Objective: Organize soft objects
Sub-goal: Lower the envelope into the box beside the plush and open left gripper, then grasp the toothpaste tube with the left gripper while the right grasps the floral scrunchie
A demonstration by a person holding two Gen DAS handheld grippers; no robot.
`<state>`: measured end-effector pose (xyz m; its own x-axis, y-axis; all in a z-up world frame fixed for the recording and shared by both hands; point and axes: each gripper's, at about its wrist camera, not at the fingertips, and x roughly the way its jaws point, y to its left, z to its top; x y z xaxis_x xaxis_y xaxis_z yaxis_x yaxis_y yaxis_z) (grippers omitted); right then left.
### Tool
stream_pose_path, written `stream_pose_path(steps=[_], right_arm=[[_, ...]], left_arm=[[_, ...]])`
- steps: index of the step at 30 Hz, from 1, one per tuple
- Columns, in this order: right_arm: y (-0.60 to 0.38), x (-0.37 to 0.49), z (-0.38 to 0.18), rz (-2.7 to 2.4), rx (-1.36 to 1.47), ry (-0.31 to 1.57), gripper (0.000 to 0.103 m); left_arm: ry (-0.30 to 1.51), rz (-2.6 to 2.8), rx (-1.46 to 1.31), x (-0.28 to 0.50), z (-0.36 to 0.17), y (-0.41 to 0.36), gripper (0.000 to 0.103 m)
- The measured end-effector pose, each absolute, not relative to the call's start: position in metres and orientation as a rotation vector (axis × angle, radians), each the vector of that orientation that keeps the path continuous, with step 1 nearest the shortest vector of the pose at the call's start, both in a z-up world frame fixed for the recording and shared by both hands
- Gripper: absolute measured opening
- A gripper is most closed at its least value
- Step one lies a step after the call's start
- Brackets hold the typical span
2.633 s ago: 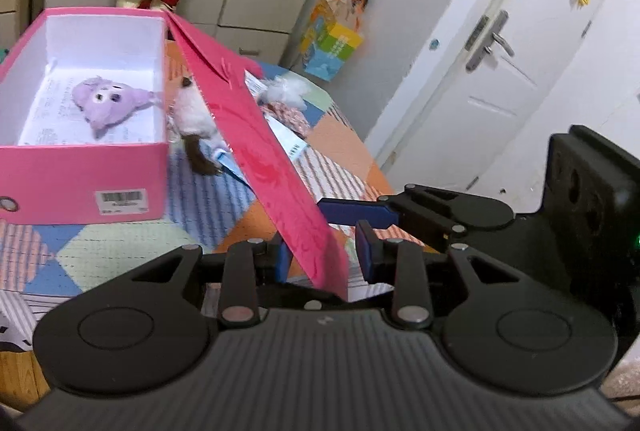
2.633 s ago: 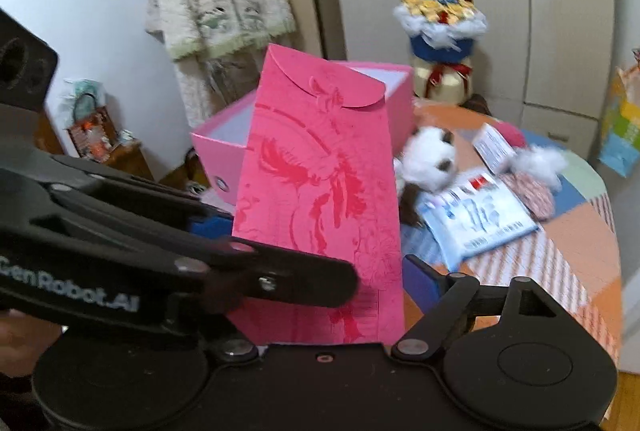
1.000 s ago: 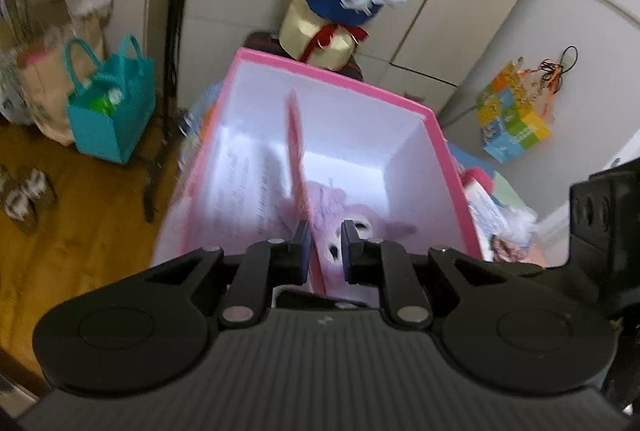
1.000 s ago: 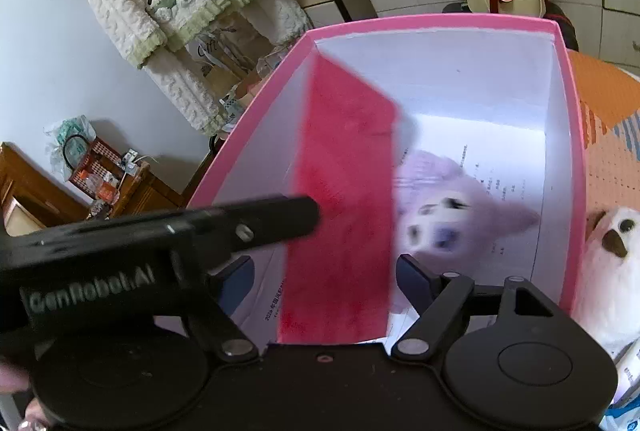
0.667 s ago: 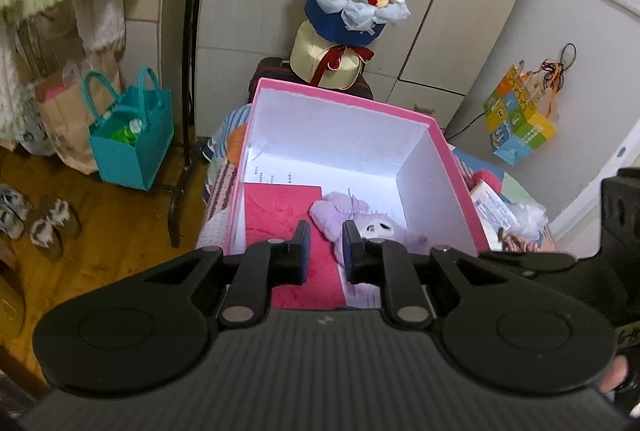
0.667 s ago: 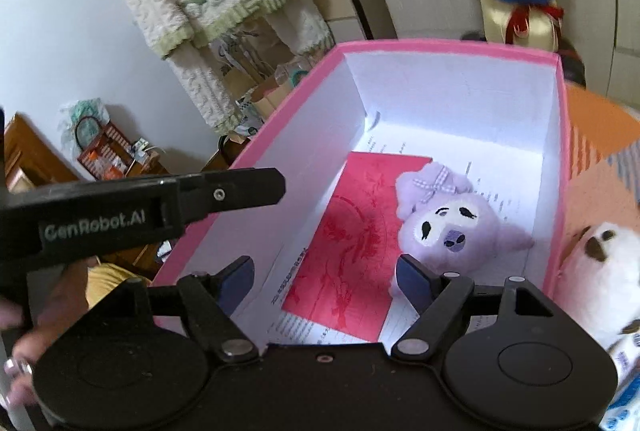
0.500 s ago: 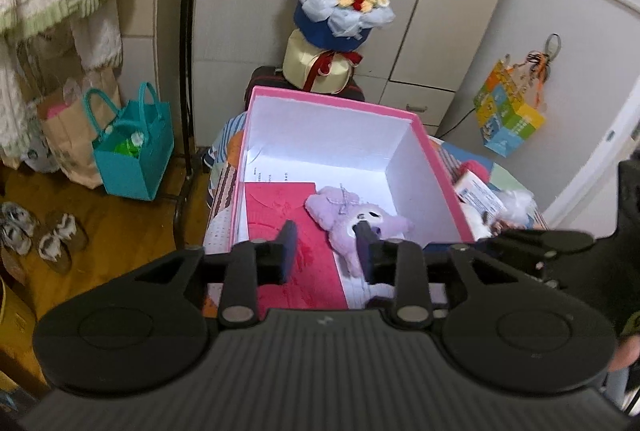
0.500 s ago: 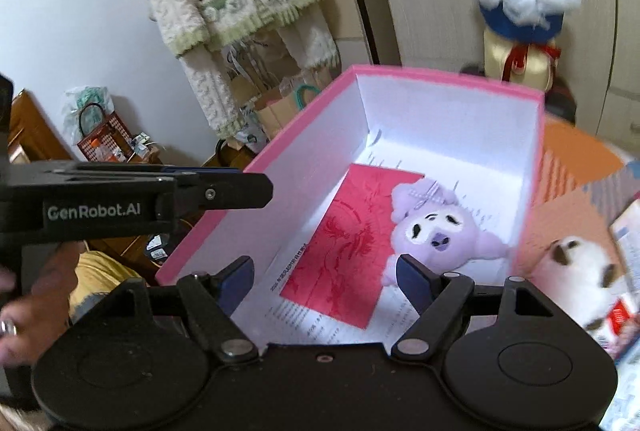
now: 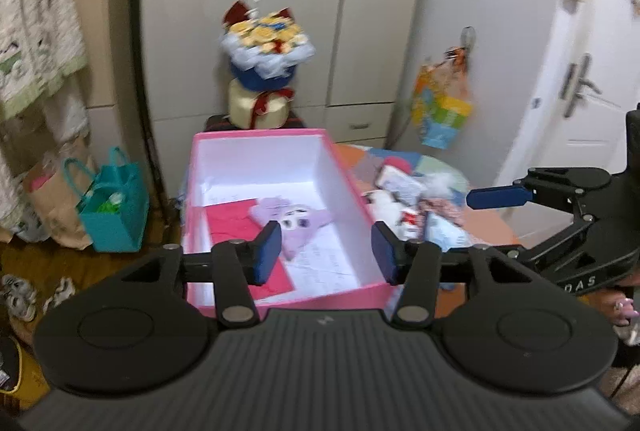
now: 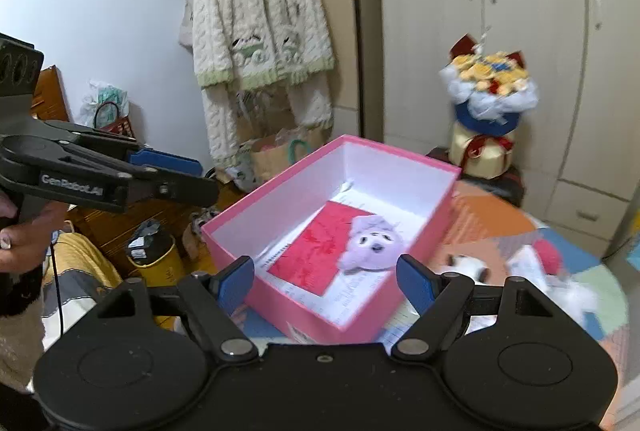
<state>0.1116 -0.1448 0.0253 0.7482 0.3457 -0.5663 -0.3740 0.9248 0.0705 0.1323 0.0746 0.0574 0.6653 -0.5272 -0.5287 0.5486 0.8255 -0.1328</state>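
A pink open box (image 9: 352,187) (image 10: 224,235) stands on the patchwork table. Inside lie a purple plush toy (image 9: 294,219) (image 10: 370,245) and a flat red envelope (image 9: 230,221) (image 10: 316,251). My left gripper (image 9: 326,251) is open and empty, raised above the box's near end. My right gripper (image 10: 326,283) is open and empty, above the box's near corner. A white plush (image 9: 386,207) (image 10: 466,265) and a red-and-white fluffy item (image 10: 548,259) lie on the table right of the box.
Packets and fluffy items (image 9: 408,187) crowd the table right of the box. A flower bouquet (image 9: 266,71) (image 10: 486,115) stands behind. A teal bag (image 9: 114,207) sits on the floor left. A cardigan (image 10: 256,43) hangs on a rack.
The left gripper carried the red envelope into the box, let it go, opened wide and pulled back. Both grippers rose away from the box.
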Motion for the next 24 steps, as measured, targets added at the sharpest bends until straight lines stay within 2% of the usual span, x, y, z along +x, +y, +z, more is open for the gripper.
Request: stream_pose_path(steps=[10,24], right_arm=[[-0.202,0.042,0.033,0.274,-0.078,0.553,0.084],[-0.292,0.039,-0.017,0.209,0.013,0.654,0.084]], left_arm=[[0.546,-0.770,0.109,0.084,0.047,0.014,0.062],[0.685,-0.818,0.137,0.091,-0.013,-0.081,0.063]])
